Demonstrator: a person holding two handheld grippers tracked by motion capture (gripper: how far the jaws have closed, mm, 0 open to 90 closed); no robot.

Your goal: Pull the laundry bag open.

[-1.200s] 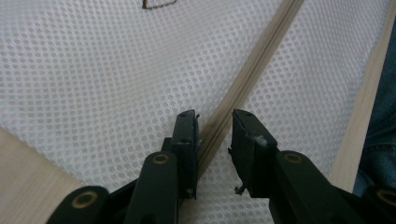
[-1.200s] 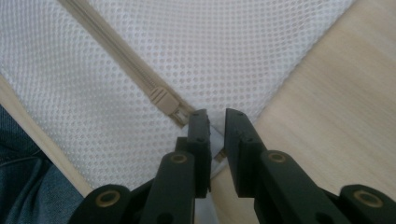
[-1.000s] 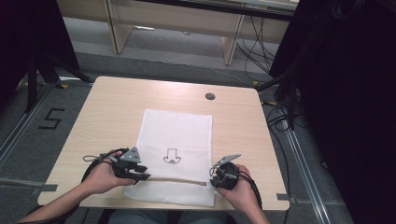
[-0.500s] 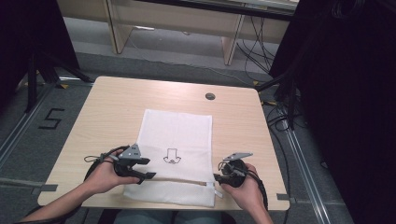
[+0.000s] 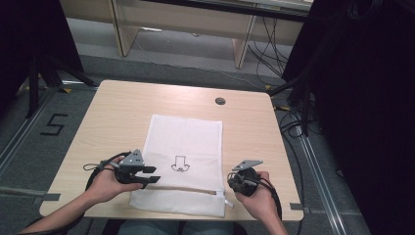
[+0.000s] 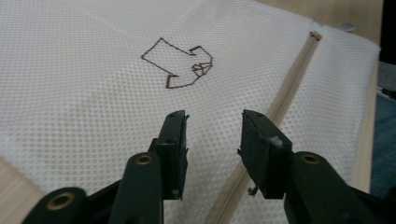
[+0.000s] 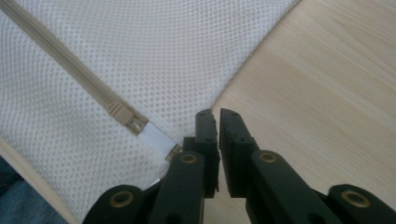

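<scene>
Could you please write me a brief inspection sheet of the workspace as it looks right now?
Surface: light wooden table, with a dark round grommet near its far edge.
Job's things: white mesh bag lying flat, printed with an arrow mark; a beige zipper runs along its near end, and its white pull tab sits at the bag's right edge.
Clutter: nothing seen.
Grippers: left gripper open over the mesh beside the zipper; right gripper closed on nothing, beside the pull tab at the bag's corner.
Cables: one trails from each gripper; more lie on the floor at the right.
Surroundings: grey floor with a "5" marked at the left, and a wooden bench beyond.
</scene>
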